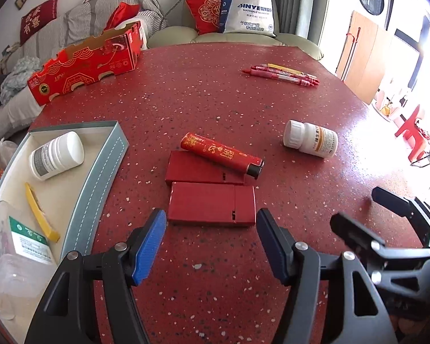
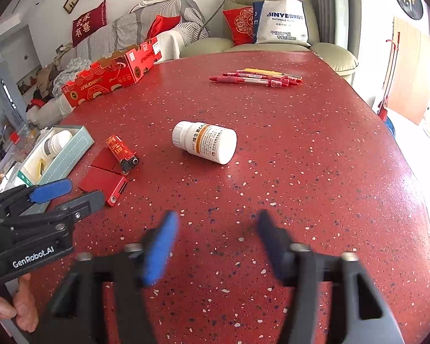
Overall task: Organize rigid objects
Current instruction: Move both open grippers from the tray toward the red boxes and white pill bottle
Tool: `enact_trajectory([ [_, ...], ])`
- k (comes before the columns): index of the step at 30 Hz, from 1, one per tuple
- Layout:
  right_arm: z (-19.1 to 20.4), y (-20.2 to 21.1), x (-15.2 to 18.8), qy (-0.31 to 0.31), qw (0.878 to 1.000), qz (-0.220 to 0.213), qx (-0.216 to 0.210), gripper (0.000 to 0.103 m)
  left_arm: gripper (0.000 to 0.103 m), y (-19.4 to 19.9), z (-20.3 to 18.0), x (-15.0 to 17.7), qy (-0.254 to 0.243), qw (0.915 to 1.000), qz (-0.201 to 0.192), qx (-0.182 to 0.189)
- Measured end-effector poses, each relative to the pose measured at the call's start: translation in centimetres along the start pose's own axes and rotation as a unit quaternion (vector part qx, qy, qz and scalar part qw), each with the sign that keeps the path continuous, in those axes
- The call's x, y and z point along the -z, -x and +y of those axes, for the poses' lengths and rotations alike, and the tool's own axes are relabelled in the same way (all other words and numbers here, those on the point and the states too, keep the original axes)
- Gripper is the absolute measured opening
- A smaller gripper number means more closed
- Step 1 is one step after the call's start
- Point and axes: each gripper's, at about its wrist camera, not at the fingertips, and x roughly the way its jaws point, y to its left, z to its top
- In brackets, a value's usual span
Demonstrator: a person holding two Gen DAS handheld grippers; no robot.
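Black grippers (image 1: pixel 210 238), blue-padded fingers (image 1: pixel 149 246)

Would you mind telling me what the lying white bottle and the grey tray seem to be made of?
White bottle: probably glossy plastic, with a ribbed cap and paper-looking label. Grey tray: perhaps leatherette over board, given its matte wall and pale stitching.

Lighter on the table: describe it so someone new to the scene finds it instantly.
On the red speckled table, look right of the grey-rimmed tray to two flat red boxes. The lighter lies across the farther box: a red cylinder with gold characters and a black end, the only round thing there.
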Motion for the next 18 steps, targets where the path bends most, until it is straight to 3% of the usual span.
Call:
enact_trajectory([
  [9,-1.1,-0.1,0.0,-0.024,1.0,0.0,-0.015,0.089,0.074,-1.3,-0.7,-0.3,-0.035,0.9987,0.002,-0.037],
  [18,-0.5,-0.2,-0.1,-0.011,1.0,0.006,-0.003,0.09,0.077,-1.8,0.4,-0.4,-0.009,0.9999,-0.008,-0.011],
])
